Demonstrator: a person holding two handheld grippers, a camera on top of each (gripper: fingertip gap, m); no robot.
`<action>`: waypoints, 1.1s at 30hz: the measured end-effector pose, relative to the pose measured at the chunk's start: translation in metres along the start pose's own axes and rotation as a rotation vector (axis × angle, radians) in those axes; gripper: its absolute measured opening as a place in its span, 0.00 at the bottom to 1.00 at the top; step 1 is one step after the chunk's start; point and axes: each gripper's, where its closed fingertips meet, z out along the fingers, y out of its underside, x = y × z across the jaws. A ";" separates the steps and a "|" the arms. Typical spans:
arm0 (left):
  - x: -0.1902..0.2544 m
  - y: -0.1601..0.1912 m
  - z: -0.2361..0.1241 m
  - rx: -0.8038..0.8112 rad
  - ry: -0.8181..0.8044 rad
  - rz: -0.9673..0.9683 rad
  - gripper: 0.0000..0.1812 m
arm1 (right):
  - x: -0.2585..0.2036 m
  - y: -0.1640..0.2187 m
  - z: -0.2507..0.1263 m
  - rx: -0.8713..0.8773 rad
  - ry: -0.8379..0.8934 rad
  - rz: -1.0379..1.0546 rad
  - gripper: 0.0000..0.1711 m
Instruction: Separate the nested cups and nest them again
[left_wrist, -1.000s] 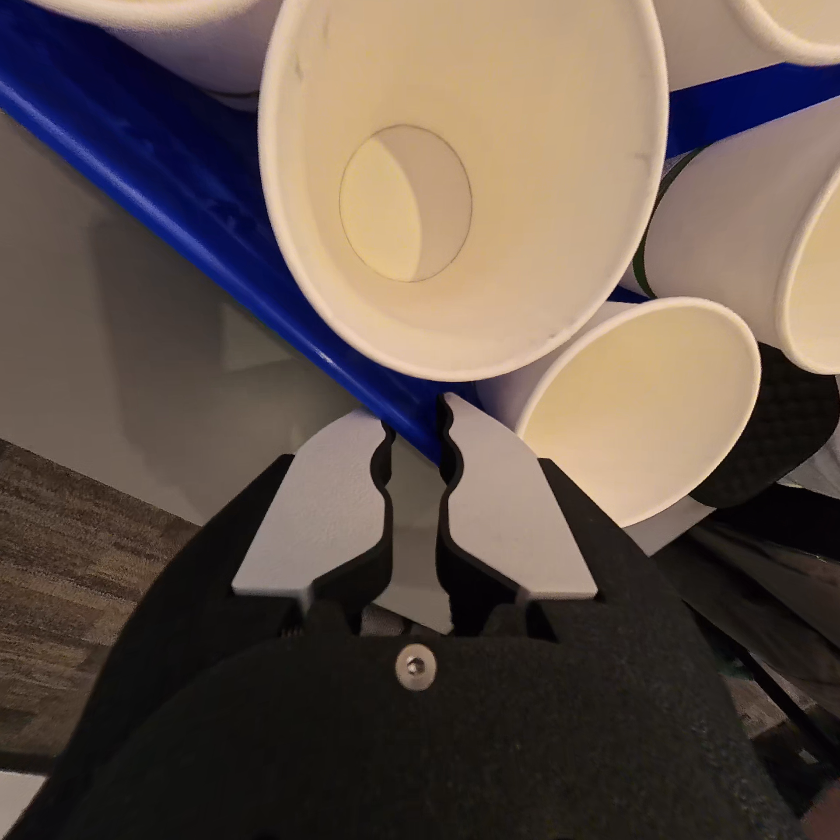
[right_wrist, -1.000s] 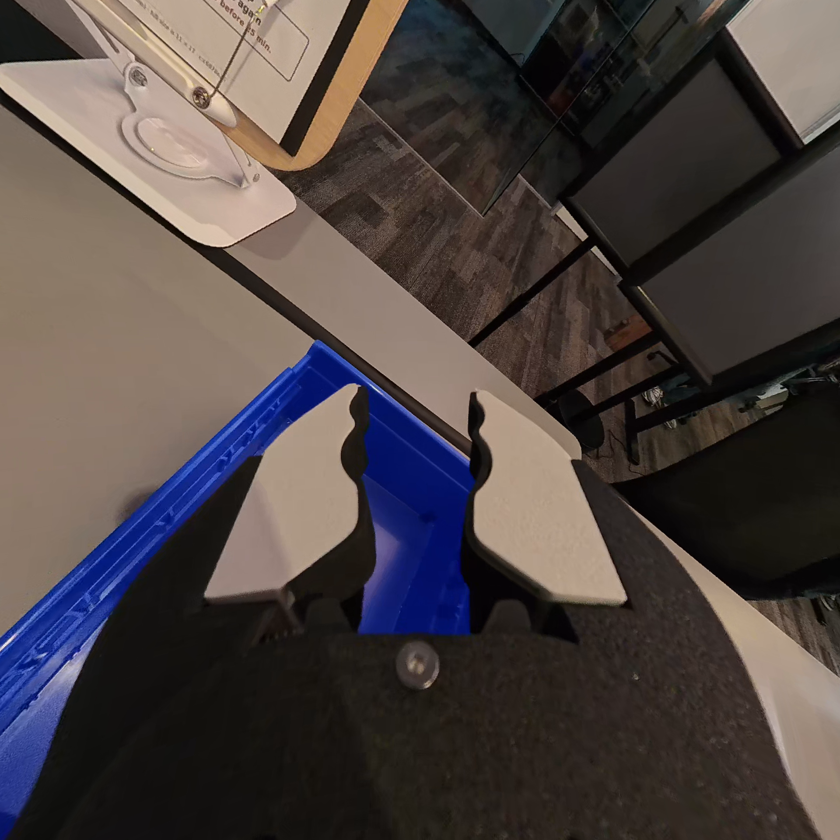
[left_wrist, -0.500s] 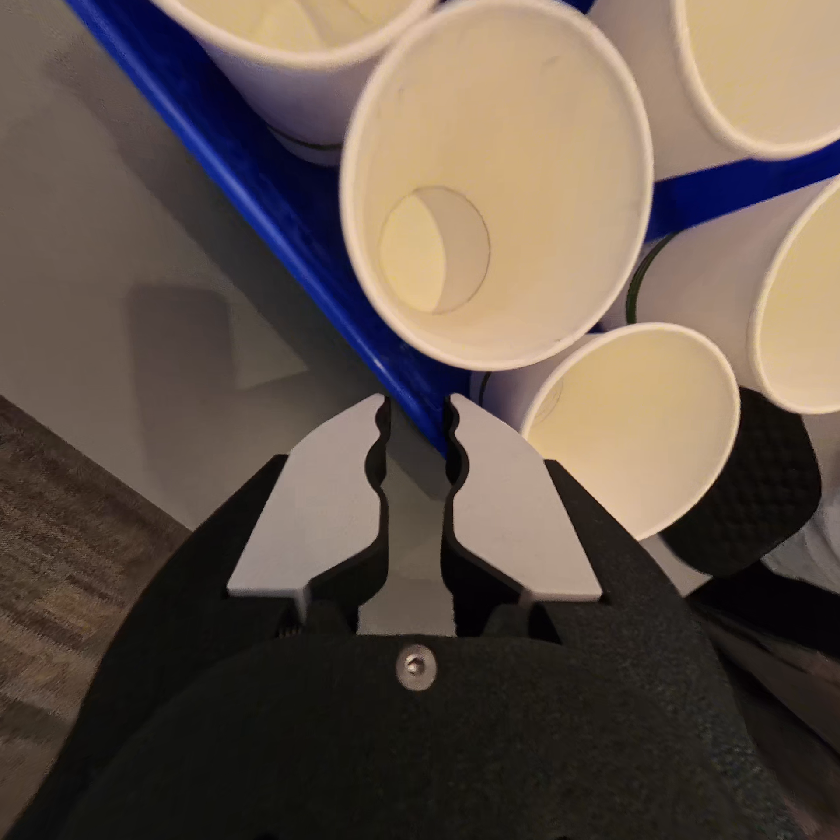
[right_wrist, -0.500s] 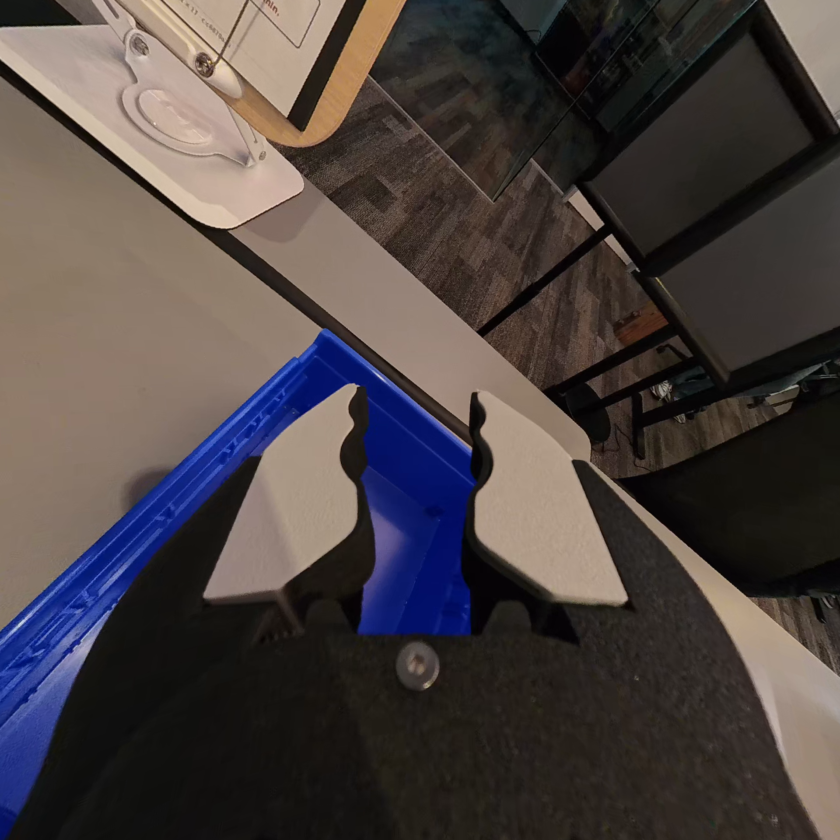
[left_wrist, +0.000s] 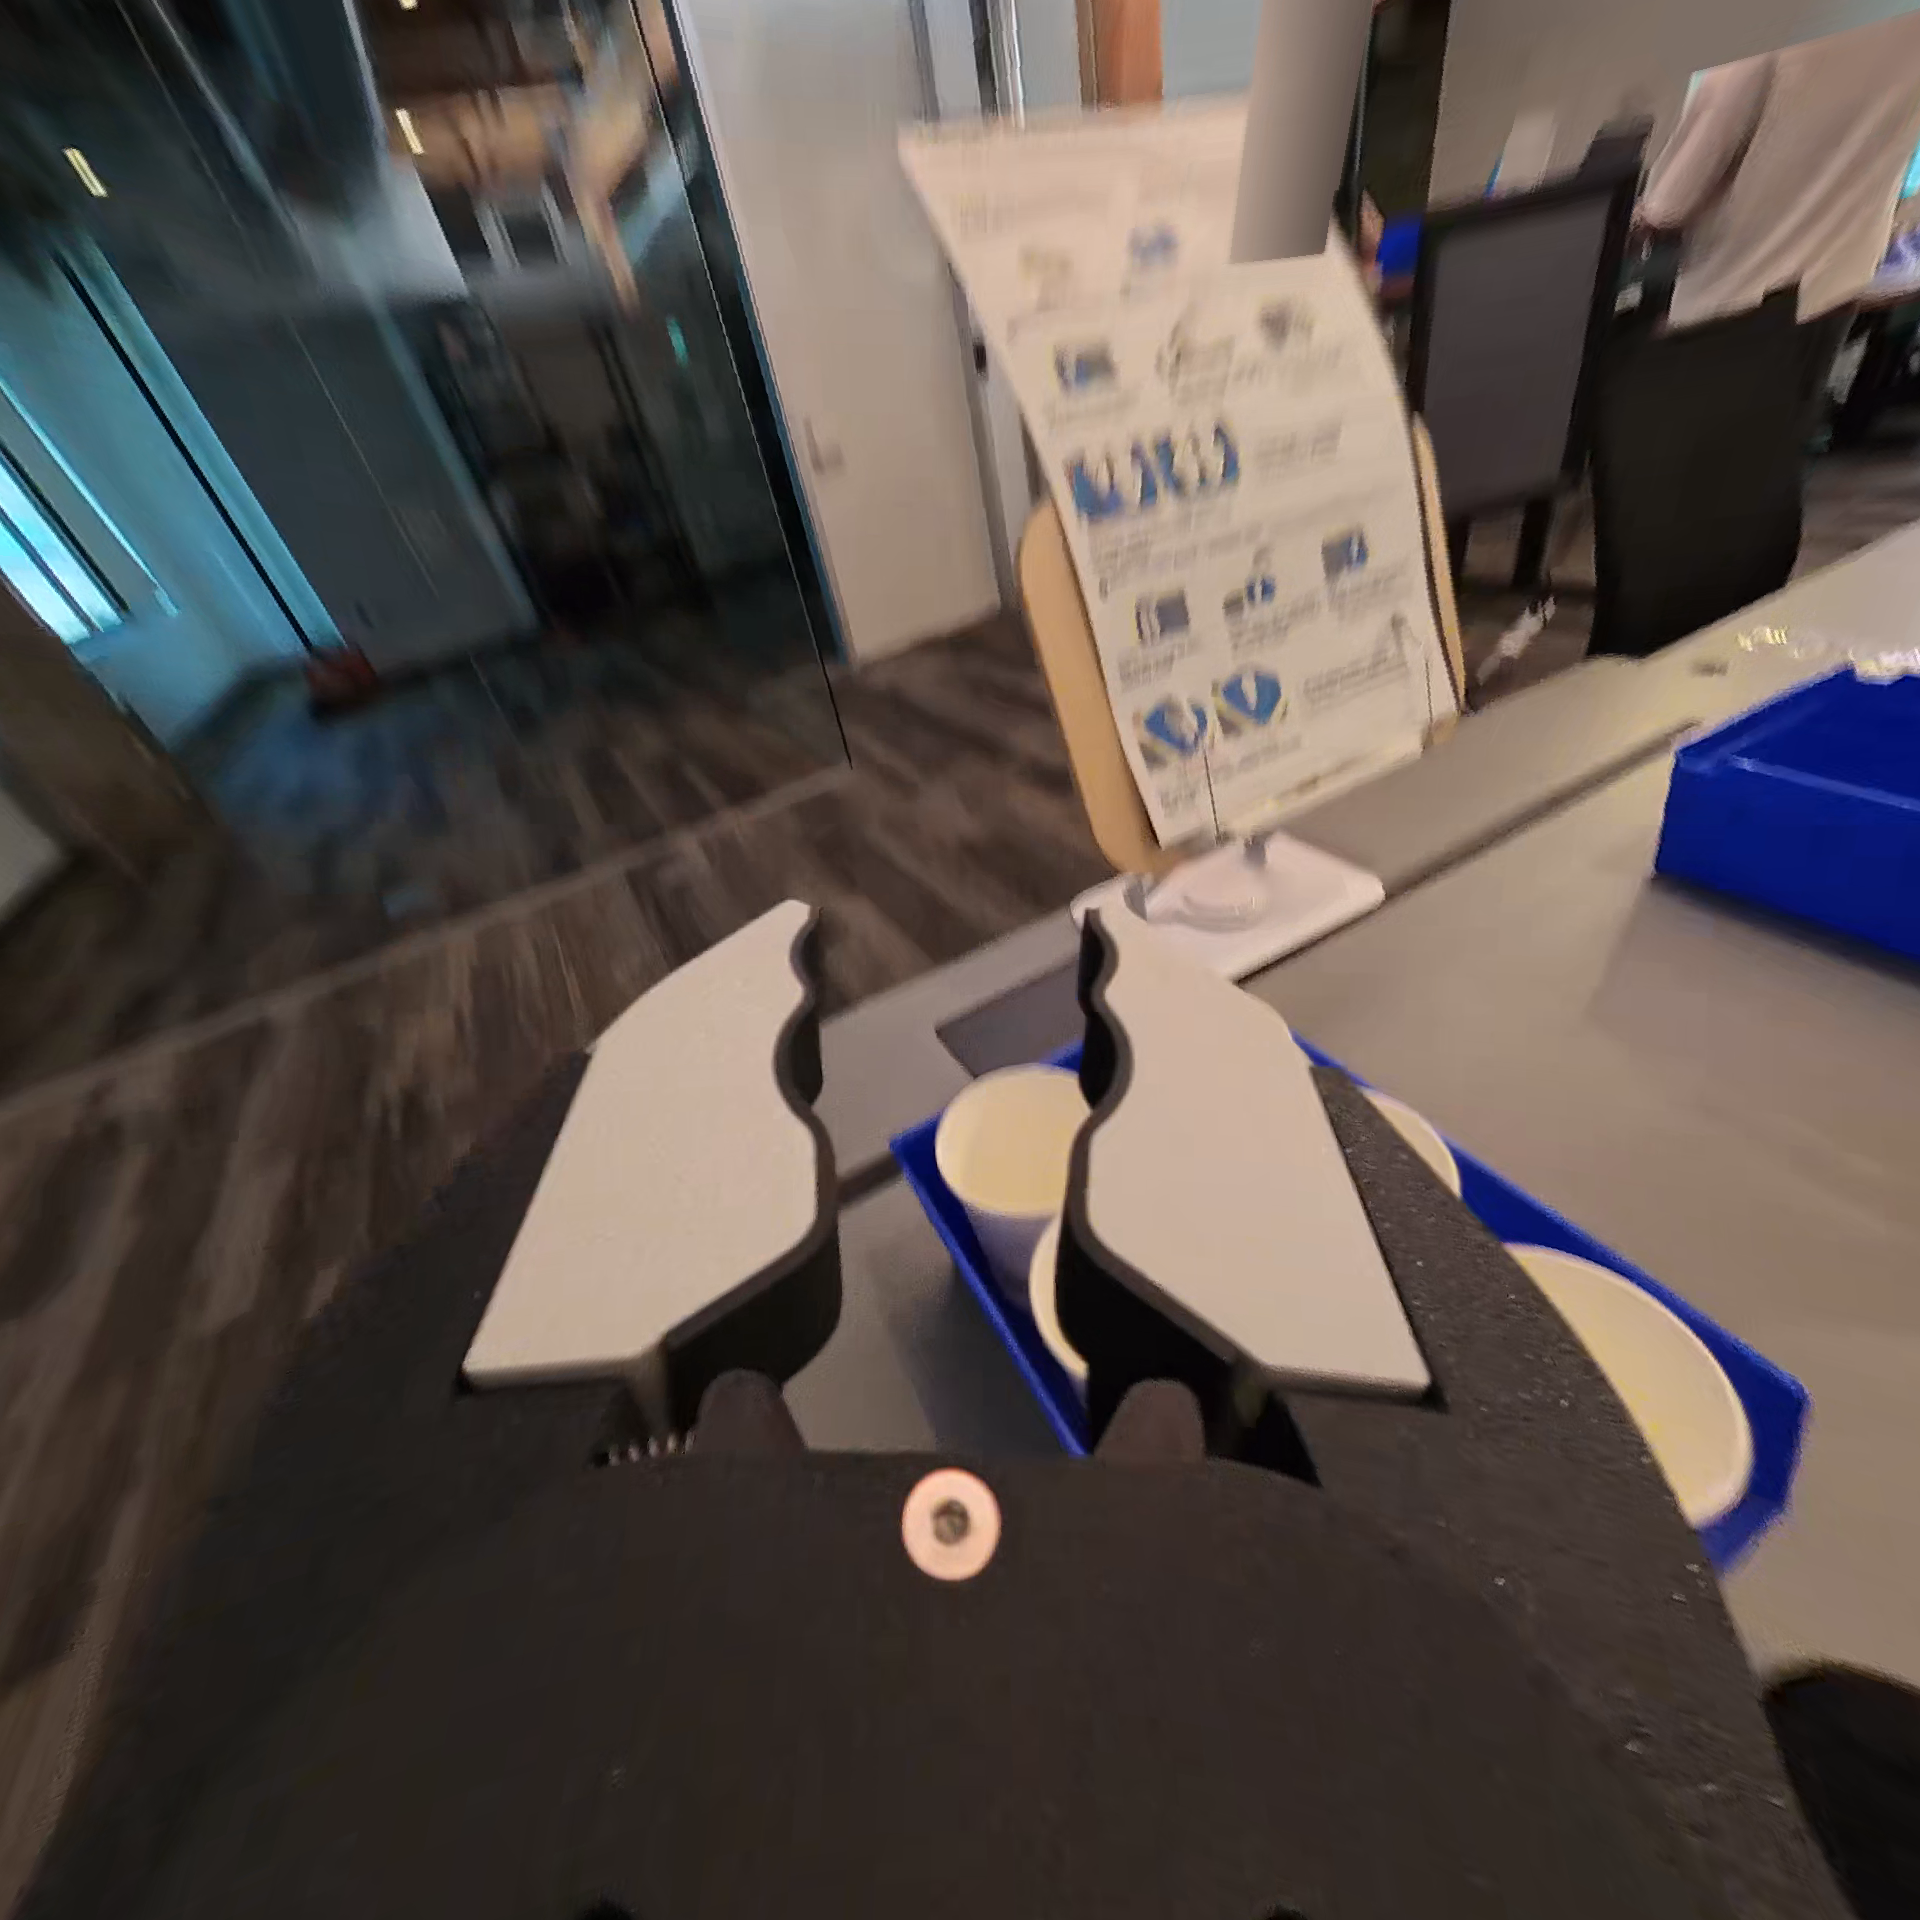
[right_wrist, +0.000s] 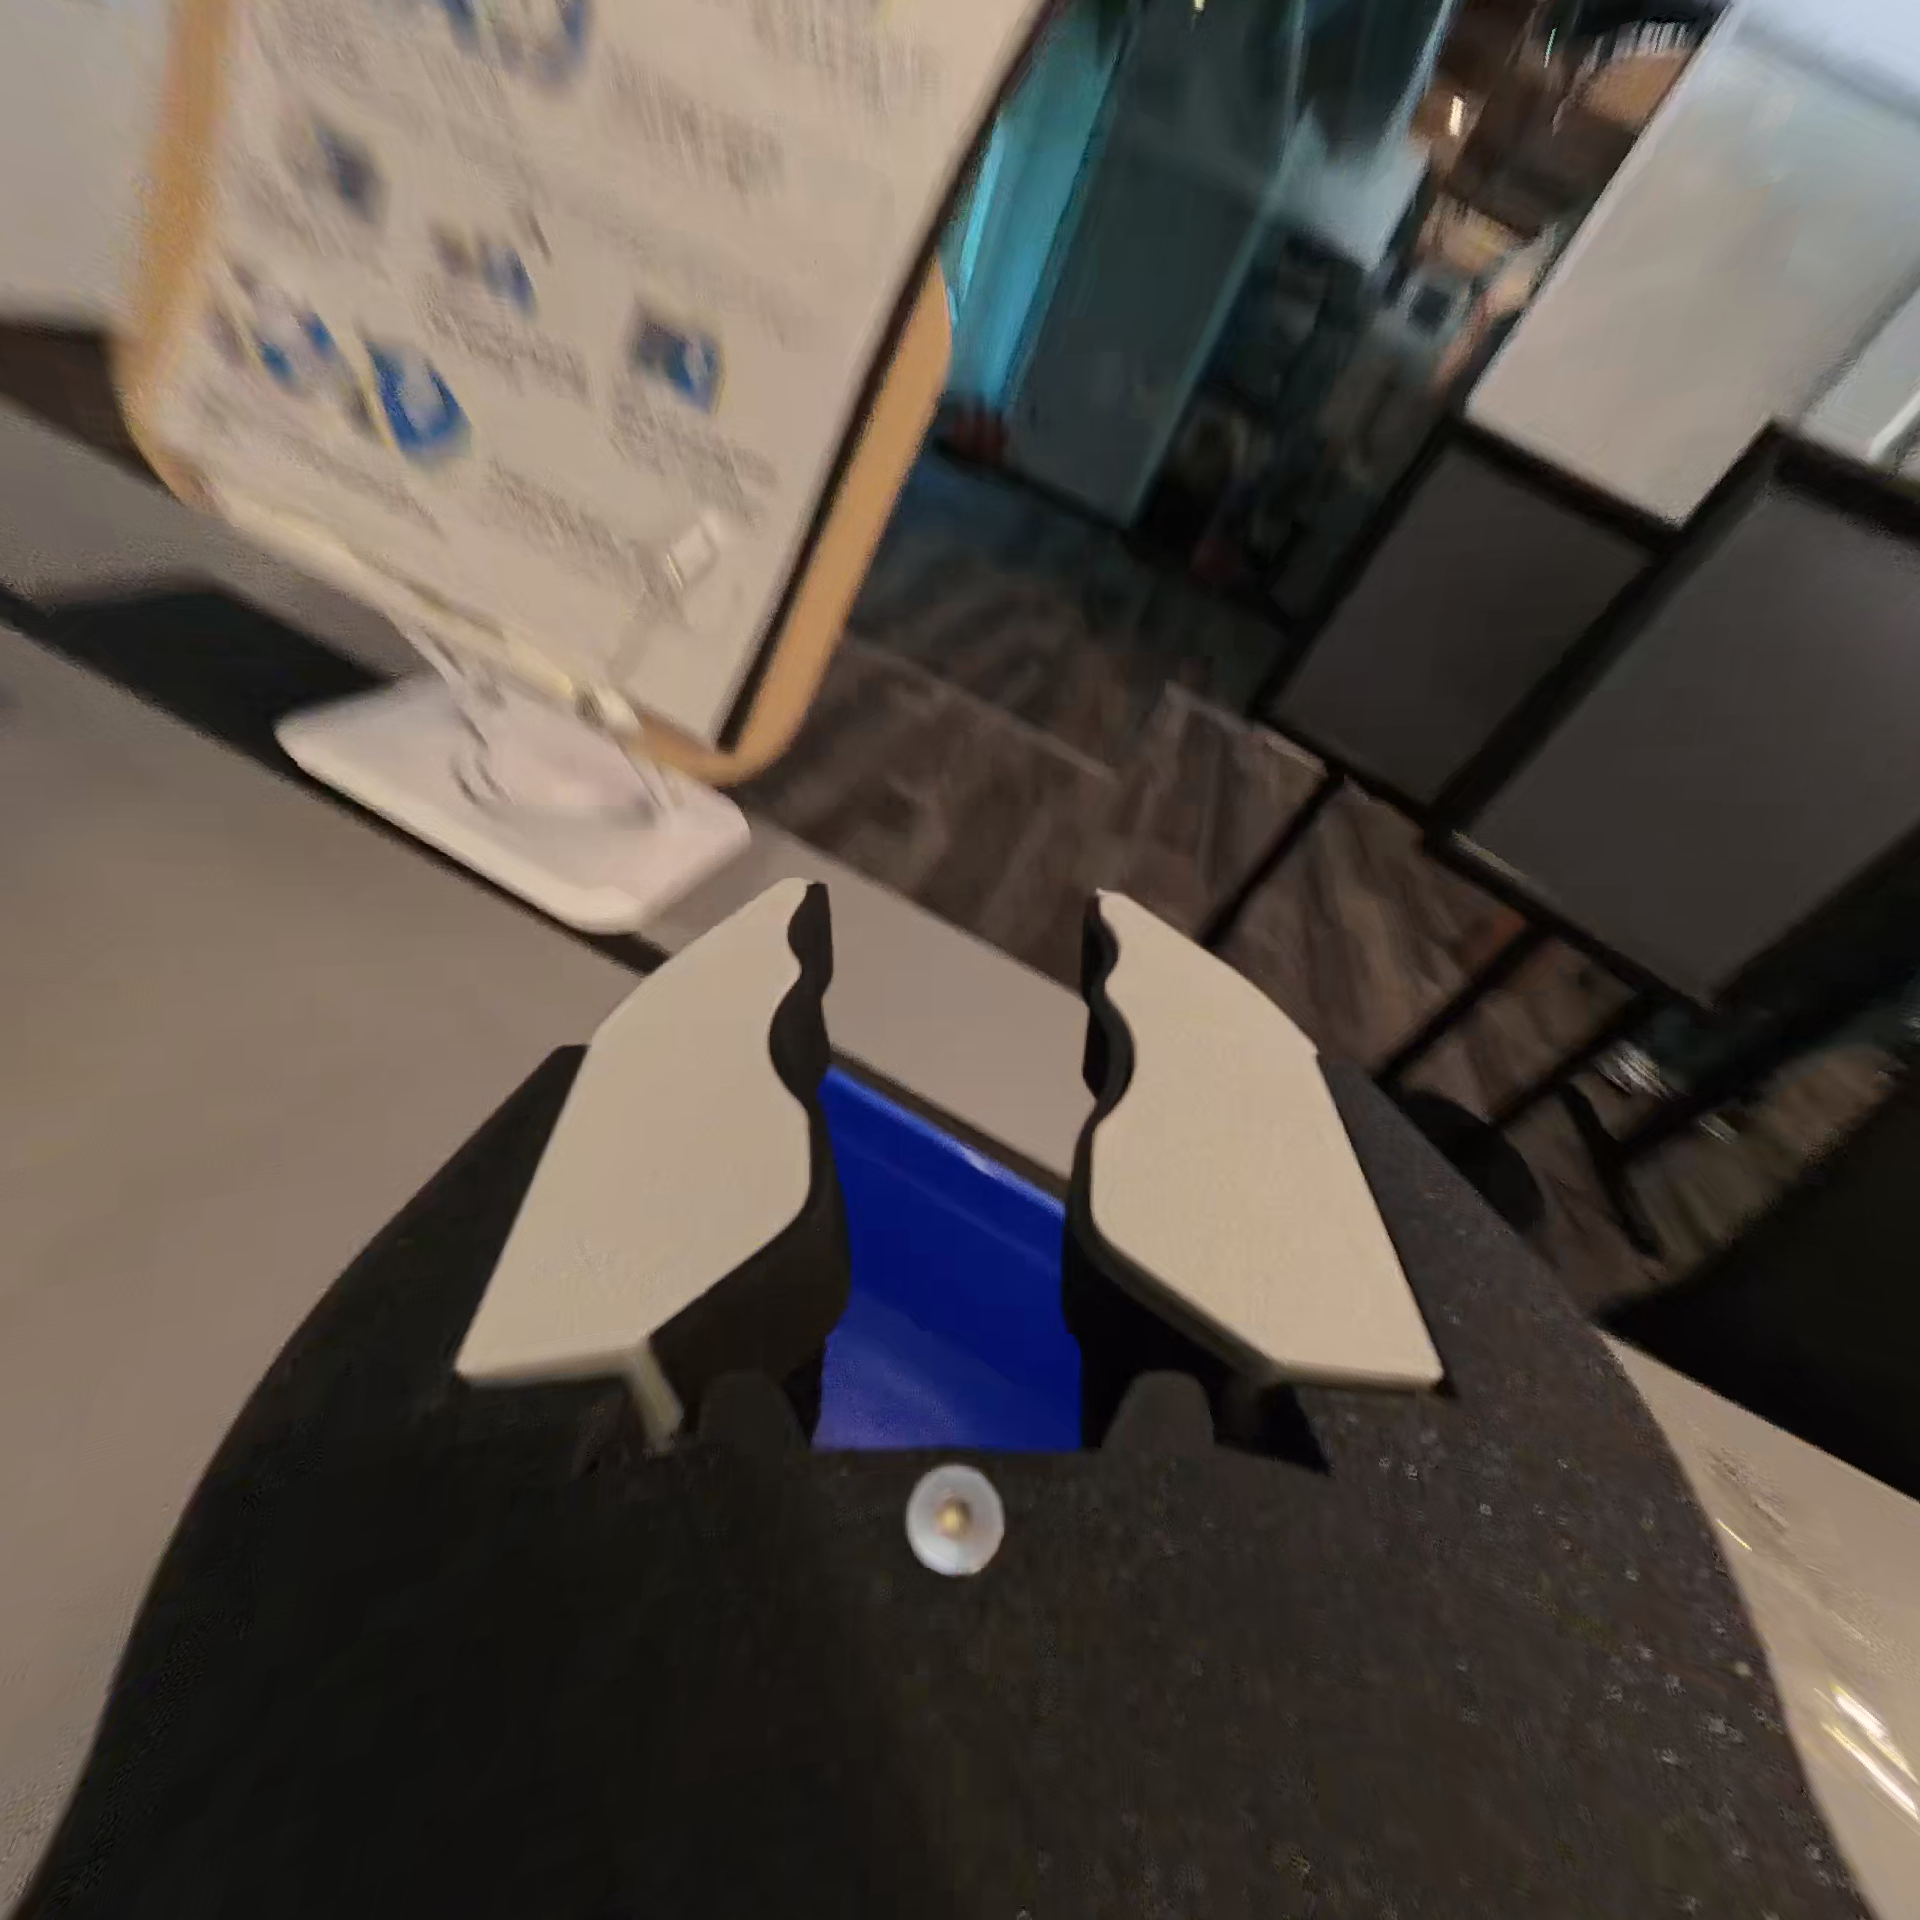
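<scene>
My left gripper (left_wrist: 945, 930) is open and empty, raised above the grey table (left_wrist: 1558, 1039). Below and right of its fingers stands a blue bin (left_wrist: 1756, 1392) with several white paper cups (left_wrist: 1003, 1153) standing in it, partly hidden by my right finger (left_wrist: 1226, 1174). A second blue bin (left_wrist: 1808, 800) stands farther right on the table. My right gripper (right_wrist: 951, 914) is open and empty, above a blue bin (right_wrist: 935, 1247) seen between its fingers near the table's far edge.
A printed sign on a white stand (left_wrist: 1236, 582) is on the table behind the bins; it also shows in the right wrist view (right_wrist: 540, 343). Beyond the table edge lie dark floor (left_wrist: 312, 987), glass walls and dark partitions (right_wrist: 1662, 727). A person (left_wrist: 1766, 260) stands far right.
My left gripper has lifted and tilted up away from the cups, and its jaws have opened wider. My right gripper has tilted up too, so the sign now fills its upper left.
</scene>
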 end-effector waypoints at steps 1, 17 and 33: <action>0.004 -0.005 -0.001 0.045 -0.013 0.016 0.26 | -0.006 -0.016 -0.006 0.091 -0.034 0.043 0.30; 0.061 -0.075 -0.044 0.555 0.132 -0.119 0.03 | -0.054 -0.102 -0.066 0.481 -0.288 0.177 0.18; 0.097 -0.031 -0.036 0.313 0.074 -0.053 0.00 | -0.221 -0.132 -0.045 0.214 -0.782 -0.208 0.00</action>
